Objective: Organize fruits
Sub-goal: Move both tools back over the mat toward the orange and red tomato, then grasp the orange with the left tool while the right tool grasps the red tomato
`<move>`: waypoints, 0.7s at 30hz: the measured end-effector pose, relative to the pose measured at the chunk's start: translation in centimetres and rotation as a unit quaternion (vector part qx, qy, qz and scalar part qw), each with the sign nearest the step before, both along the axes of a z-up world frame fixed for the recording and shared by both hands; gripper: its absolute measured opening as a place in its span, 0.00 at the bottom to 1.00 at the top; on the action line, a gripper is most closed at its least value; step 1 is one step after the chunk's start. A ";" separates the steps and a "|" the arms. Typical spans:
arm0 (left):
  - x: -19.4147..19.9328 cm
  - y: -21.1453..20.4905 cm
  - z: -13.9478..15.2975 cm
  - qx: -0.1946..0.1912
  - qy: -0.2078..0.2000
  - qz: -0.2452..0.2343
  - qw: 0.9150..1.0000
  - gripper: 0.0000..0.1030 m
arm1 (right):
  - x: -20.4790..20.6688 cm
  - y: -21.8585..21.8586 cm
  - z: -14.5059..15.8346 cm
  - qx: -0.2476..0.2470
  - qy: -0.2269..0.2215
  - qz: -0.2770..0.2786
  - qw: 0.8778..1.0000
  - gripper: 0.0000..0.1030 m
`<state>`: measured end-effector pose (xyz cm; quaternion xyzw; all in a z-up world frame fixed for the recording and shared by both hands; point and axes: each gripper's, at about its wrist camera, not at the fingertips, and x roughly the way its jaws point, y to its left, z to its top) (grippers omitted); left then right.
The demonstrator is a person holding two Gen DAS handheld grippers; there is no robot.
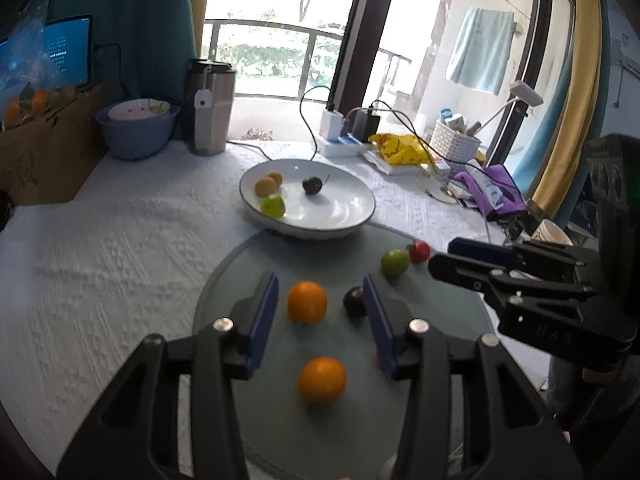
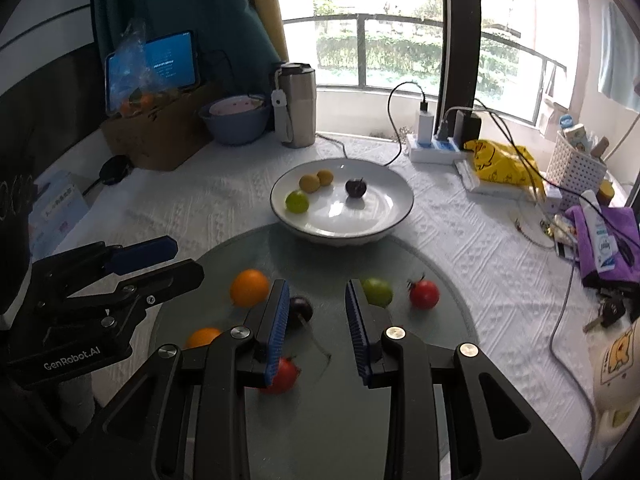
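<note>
Black tongs (image 2: pixel 318 300) with ribbed blue pads (image 2: pixel 280 320), silver screws, "GenRobot.AI" lettering.

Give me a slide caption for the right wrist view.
Open right gripper above a glass board of loose fruit, white bowl beyond.

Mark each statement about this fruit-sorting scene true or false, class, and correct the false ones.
1. The white bowl holds four pieces of fruit. True.
2. Both oranges are in the bowl. False: the far orange and the near orange lie on the round grey mat.
3. The left tool is open and holds nothing. True.
4. The right tool is shut on a red tomato. False: it is open and empty; the red tomato sits on the mat.
5. A green fruit lies beside the red tomato on the mat. True.
</note>
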<state>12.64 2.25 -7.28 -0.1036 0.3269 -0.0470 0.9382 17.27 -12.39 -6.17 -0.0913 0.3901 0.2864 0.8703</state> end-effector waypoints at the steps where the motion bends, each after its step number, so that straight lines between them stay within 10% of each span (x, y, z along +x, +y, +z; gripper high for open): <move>1: -0.2 0.0 -0.2 -0.001 0.001 0.000 1.000 0.50 | -0.3 0.1 -0.3 -0.001 0.003 0.000 1.000 0.30; 3: -0.6 0.1 -0.6 -0.006 0.003 -0.001 1.000 0.66 | -0.7 0.2 -0.7 -0.002 0.009 0.001 1.000 0.30; 21: -2.5 0.8 -4.3 -0.012 0.043 -0.003 0.999 0.67 | -3.2 0.9 -4.5 -0.008 0.057 0.006 0.998 0.43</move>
